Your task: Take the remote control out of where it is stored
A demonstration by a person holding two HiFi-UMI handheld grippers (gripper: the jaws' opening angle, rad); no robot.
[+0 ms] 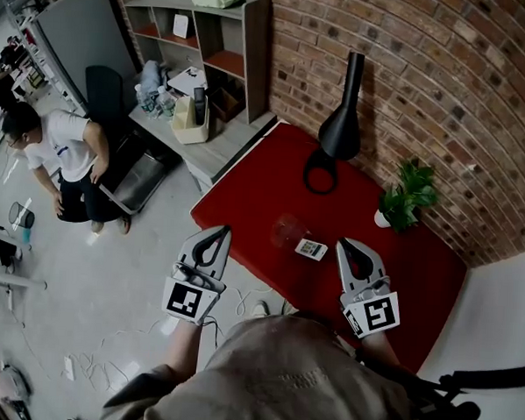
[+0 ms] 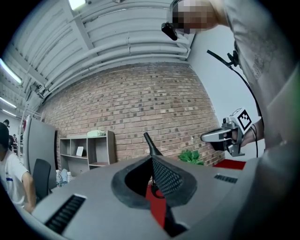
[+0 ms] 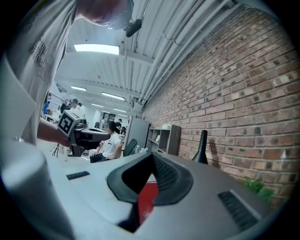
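Note:
A dark, slim remote control (image 1: 199, 105) stands upright in a beige holder (image 1: 190, 126) on the grey desk at the far left, beyond the red table (image 1: 373, 281). Both grippers hover near the red table's front edge, far from the holder. My left gripper (image 1: 221, 233) is shut and empty, its tip over the floor beside the table corner. My right gripper (image 1: 343, 245) is shut and empty above the red top. In the left gripper view the jaws (image 2: 151, 159) meet with nothing between them; the right gripper view shows the same (image 3: 152, 155).
On the red table stand a tall black vase-shaped object (image 1: 342, 121), a potted plant (image 1: 408, 197), a clear glass (image 1: 288, 228) and a small printed card (image 1: 311, 249). A grey shelf unit (image 1: 206, 26) stands behind the desk. A person in a white shirt (image 1: 60, 146) stands at left.

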